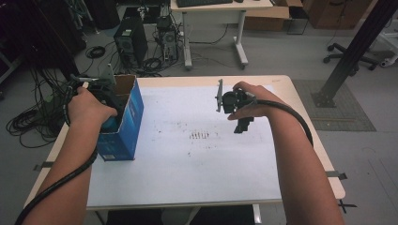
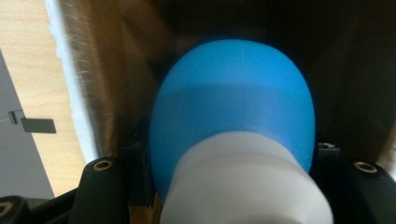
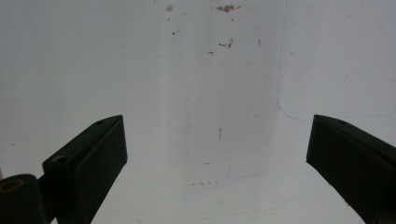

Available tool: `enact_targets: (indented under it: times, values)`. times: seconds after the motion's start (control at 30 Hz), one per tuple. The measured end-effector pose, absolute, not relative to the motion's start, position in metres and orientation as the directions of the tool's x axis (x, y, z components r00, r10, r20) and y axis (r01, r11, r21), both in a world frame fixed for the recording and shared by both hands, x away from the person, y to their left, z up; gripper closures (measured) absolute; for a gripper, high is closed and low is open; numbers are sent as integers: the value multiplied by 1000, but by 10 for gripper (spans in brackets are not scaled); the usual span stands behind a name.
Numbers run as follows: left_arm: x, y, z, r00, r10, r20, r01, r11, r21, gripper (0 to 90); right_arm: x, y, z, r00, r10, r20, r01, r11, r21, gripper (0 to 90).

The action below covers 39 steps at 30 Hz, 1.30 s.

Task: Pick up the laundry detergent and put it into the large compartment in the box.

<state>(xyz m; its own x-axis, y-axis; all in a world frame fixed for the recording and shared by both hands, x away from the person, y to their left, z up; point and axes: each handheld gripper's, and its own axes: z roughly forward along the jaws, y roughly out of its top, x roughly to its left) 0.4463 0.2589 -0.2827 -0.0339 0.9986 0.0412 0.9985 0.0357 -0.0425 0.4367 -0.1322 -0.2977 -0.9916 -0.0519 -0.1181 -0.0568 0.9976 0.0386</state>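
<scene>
Pretty much the whole white sheet is open to move across, the only thing in the way being the blue box standing at the table's left edge, near the far-left corner.

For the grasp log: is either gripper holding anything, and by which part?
The left gripper grips a blue-and-white rounded plastic object near its white end, inside the blue cardboard box. The right gripper is open, holding nothing.
</scene>
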Motion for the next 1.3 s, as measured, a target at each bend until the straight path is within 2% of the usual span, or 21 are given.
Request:
enact_targets:
  times: [0.63,0.9,1.3]
  values:
    - [446,258,-283,-16,999,47,999,18,-42,371,437,-133,-297,-992,-47,-120,-53,998,41,50]
    - [445,255,-276,-6,999,54,1000,7,-19,319,436,-134,-297,-992,-48,-120,-54,998,45,50]
    - [442,256,-263,-34,997,69,999,34,3,300,435,-135,-296,-991,-46,-124,-52,998,47,50]
